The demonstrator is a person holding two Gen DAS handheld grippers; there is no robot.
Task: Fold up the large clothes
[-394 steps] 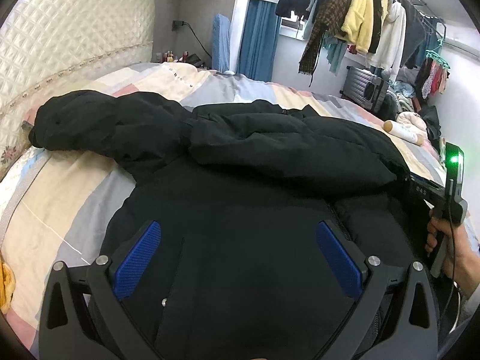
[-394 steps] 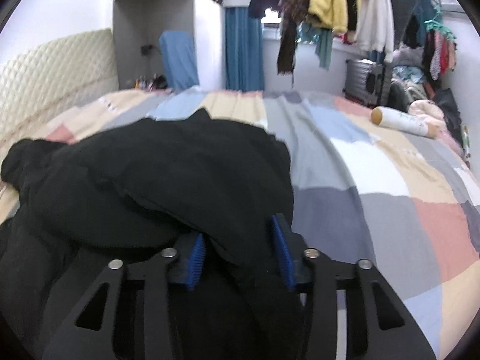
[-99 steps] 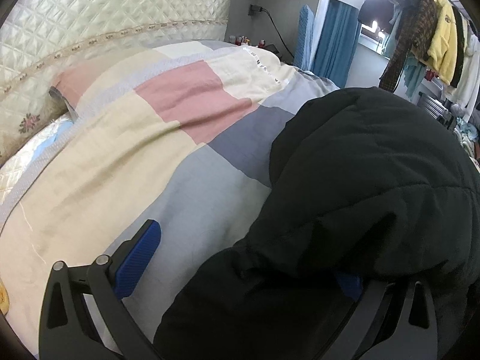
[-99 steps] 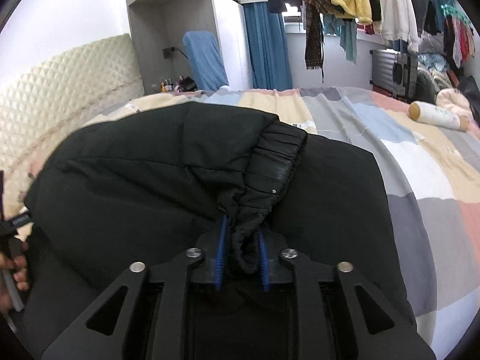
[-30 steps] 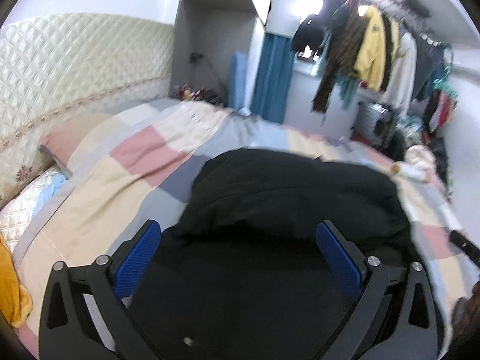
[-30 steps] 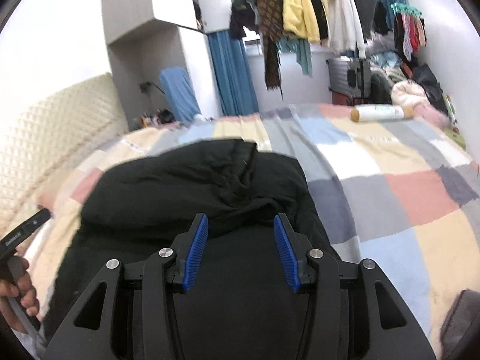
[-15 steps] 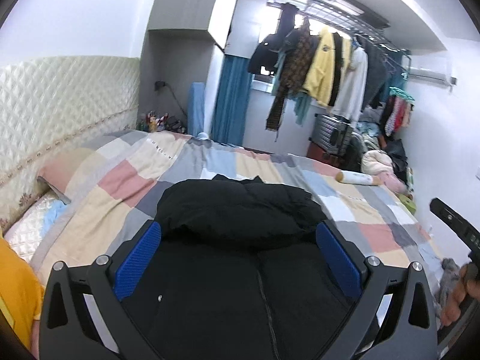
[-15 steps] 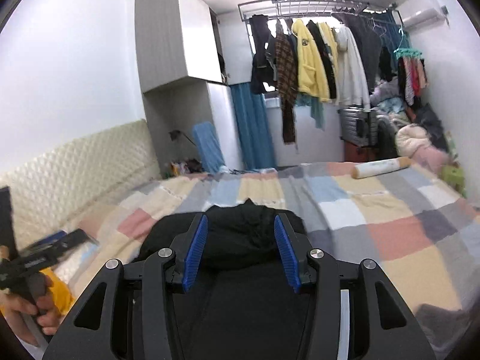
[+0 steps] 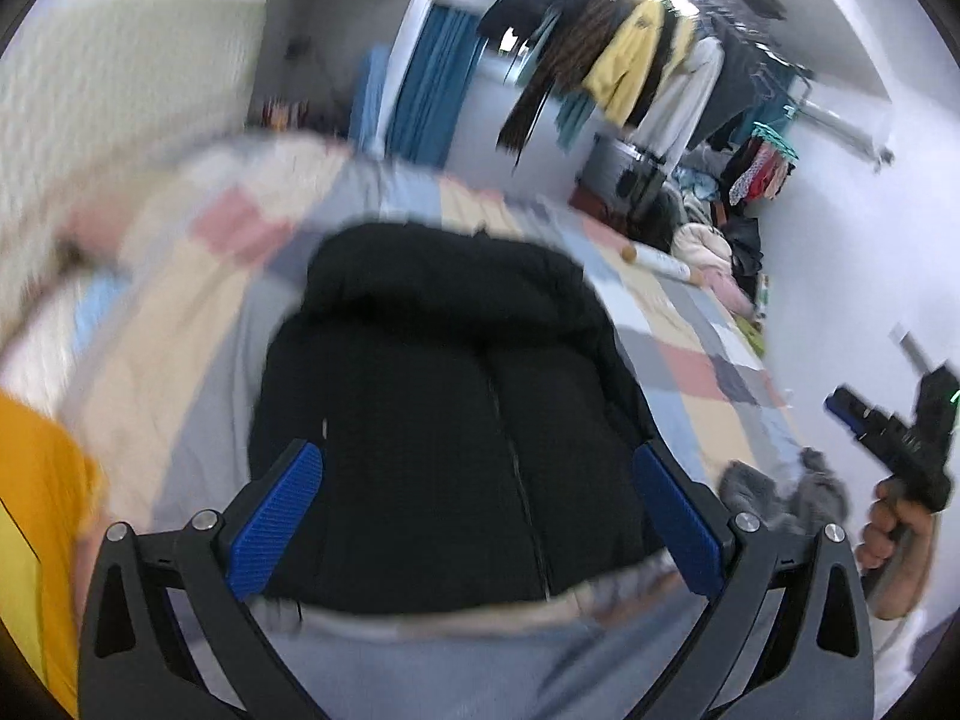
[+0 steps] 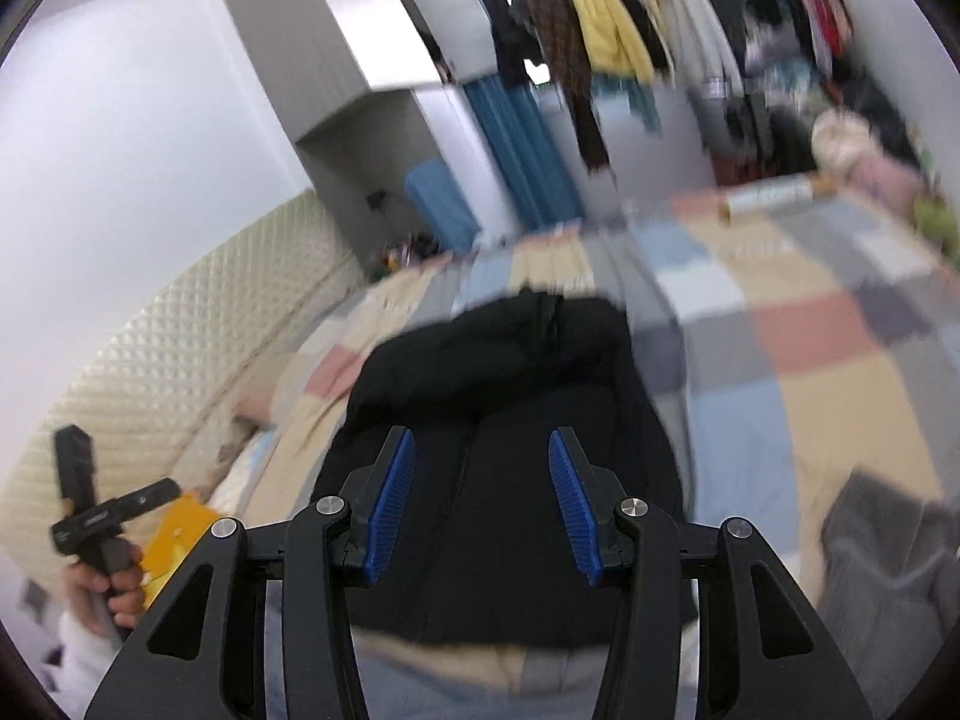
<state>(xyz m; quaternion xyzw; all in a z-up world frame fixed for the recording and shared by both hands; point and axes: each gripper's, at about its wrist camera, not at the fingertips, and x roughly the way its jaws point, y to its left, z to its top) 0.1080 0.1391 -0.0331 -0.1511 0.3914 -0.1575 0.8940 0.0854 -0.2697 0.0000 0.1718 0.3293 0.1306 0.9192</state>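
A black puffer jacket lies folded on the patchwork bedspread, sleeves tucked over the upper part, zip running down the middle. It also shows in the right wrist view. My left gripper is open and empty, held above the jacket's near hem. My right gripper is open and empty, also raised above the jacket. Each gripper shows in the other's view, the right one at the right edge, the left one at the left edge. Both views are blurred.
A grey garment lies on the bed at the right, near the front edge. A yellow item sits at the left. A white roll lies at the far side. Clothes hang on a rack behind. A quilted headboard runs along the left.
Both grippers have let go of the jacket and pulled back and up from it. In the last half second both views tilted and blurred while the jacket stayed in place.
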